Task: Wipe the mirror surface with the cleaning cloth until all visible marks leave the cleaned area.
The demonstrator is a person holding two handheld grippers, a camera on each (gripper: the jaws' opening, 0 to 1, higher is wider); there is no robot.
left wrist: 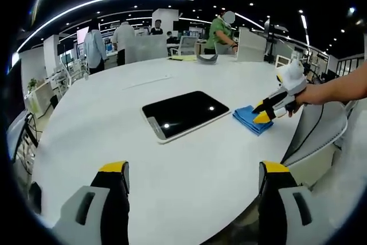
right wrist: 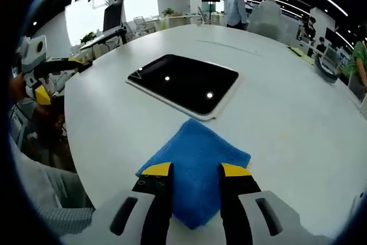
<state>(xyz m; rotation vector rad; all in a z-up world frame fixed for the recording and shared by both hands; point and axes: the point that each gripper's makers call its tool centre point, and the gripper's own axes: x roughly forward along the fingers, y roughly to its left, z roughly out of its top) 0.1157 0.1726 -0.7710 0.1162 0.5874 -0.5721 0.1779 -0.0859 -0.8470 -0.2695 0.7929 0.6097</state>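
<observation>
None of the wiping has begun: your right gripper (right wrist: 195, 171) sits with jaws parted around the folded blue cloth (right wrist: 195, 159), just beside the dark mirror (right wrist: 186, 82) on the white table (right wrist: 287, 119); your left gripper (left wrist: 195, 173) hangs open, back from it

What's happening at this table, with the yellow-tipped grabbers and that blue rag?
A person is holding a two-jaw tool in each hand at a round white table. The right claw is down at a folded blue cleaning cloth, its jaws either side of the cloth, which lies flat beside a dark rectangular mirror. The left claw hangs open over the near edge of the table, holding nothing. Nothing is on the mirror yet. Other people stand at desks in the background.
</observation>
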